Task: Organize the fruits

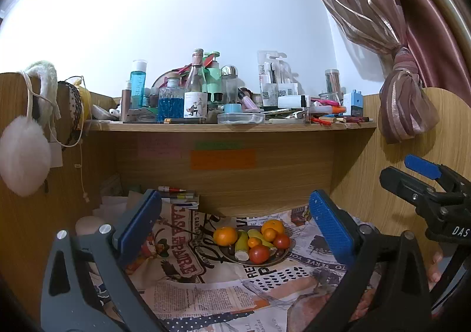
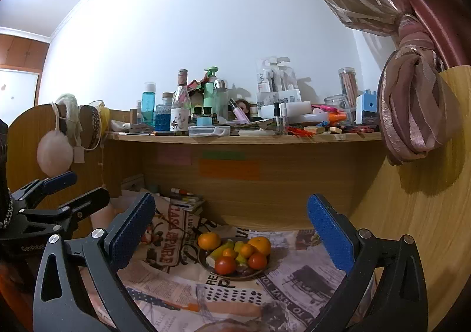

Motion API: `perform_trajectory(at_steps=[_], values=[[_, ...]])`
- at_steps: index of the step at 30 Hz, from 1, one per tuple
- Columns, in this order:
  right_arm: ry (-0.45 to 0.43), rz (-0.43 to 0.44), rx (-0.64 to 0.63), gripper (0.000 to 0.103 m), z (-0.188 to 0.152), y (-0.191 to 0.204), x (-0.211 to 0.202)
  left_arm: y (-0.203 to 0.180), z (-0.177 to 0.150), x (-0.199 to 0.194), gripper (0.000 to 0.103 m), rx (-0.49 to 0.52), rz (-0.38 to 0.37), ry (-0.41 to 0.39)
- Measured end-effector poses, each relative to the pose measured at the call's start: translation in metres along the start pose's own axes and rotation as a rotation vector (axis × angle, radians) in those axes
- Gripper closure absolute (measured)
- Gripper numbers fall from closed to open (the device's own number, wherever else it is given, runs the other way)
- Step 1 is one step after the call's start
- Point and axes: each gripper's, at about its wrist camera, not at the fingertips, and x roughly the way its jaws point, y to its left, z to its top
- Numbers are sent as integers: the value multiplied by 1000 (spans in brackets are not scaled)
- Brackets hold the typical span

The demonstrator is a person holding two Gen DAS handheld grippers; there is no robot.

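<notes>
- Earmuffs (image 1: 25,155) with a white fluffy pad hung from the wooden side panel, far off to the left of the left gripper (image 1: 235,232) and above it.
- Left gripper stood wide, its two blue-padded fingers (image 1: 139,229) spread well apart with nothing between them, hovering above the surface (image 1: 206,296), which was covered by a newspaper-print cloth.
- Straight ahead of that gripper, framed between its fingers, sat a dark plate (image 1: 281,257) piled with fruit.
- One orange (image 1: 225,235) lay at the plate's left edge; whether it rested on the rim or on the cloth could not be told.
- On the plate, right of that orange, were yellow-green pieces (image 1: 242,243), a large orange (image 1: 273,226) at the back with smaller ones in front of it, and two red tomatoes (image 1: 259,254) nearest the gripper.
- Above and beyond the plate ran a wooden shelf (image 1: 206,126) crowded with bottles and cosmetics, with an orange sticky note (image 1: 222,159) on the panel beneath it.
- Right gripper (image 2: 232,232) was likewise wide, blue fingers (image 2: 329,237) far apart and holding nothing, with the same plate (image 2: 206,265) ahead between them and slightly nearer its left finger.
- Each gripper showed at the edge of the other's wrist view, side by side and apart.
- A tied pink curtain (image 2: 412,114) hung far to the right, above the right gripper.
</notes>
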Motion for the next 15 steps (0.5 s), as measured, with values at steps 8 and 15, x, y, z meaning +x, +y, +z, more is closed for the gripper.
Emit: perform_trajectory(at_steps=[8,15], values=[[10,-8,1,0,-1,0,0,-1,0,-2,1,2,1,-5],[13,-10,2,0,-2,0,0,-2,0,-2,0,4,-1,-3]])
